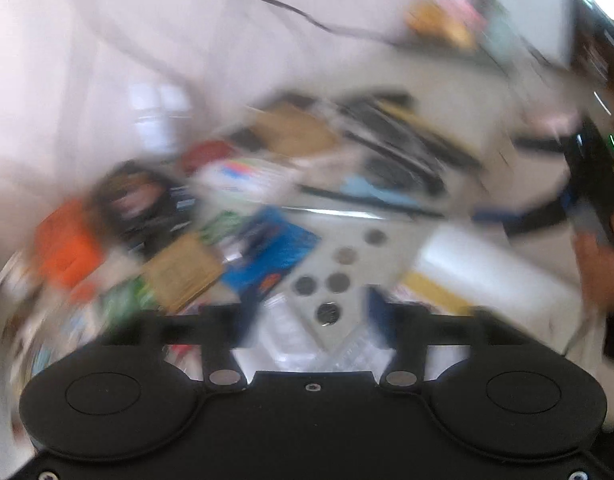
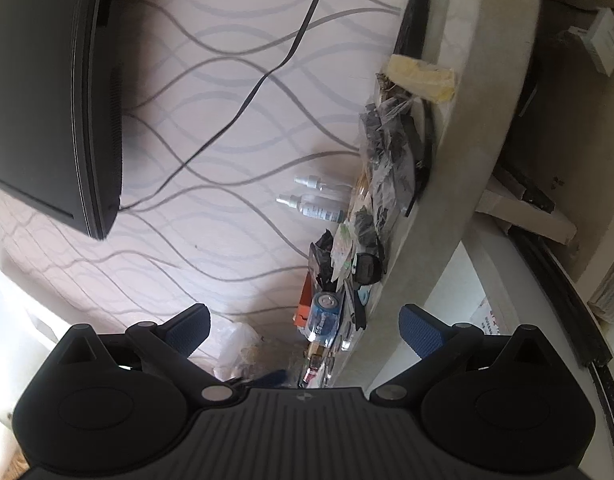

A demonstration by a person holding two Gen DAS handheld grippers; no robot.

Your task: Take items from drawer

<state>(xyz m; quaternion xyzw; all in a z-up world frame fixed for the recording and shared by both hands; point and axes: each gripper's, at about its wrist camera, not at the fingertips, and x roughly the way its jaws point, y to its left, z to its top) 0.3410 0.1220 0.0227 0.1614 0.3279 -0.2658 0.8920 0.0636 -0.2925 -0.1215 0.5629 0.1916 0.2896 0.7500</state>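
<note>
My left camera was badly blurred. The left gripper [image 1: 307, 320] stood released, its jaws wide apart and nothing between them. Ahead of it, toward 12 o'clock, lay a grey panel with five coins [image 1: 338, 282] loose on it. At 10 o'clock from the coins I saw a blue packet [image 1: 273, 254], beside it a tan card [image 1: 183, 272], and farther out at 9 o'clock an orange box [image 1: 65, 248]. A white roll [image 1: 483, 264] lay at 3 o'clock from the coins. Beyond the panel, at 12 o'clock, sat the drawer [image 1: 487, 148], crowded with dark items I could not tell apart. A hand [image 1: 601, 268] showed at the right edge.

My right camera was sharp and appeared rolled on its side. The right gripper [image 2: 305, 326] was also released, blue pads [image 2: 421, 334] wide apart, nothing gripped. Directly ahead, between the pads, a battery pack [image 2: 325, 314] lay at the near end of a line of clutter. Along that line toward 12 o'clock came a watch [image 2: 367, 268], bagged dark items [image 2: 383, 152] and a yellow lump [image 2: 421, 76]. Two spray bottles [image 2: 315, 204] stood at 11 o'clock against patterned wallpaper [image 2: 227, 160]. A monitor [image 2: 51, 92] filled the 10 o'clock corner, its cable [image 2: 259, 84] trailing across the wall.
</note>
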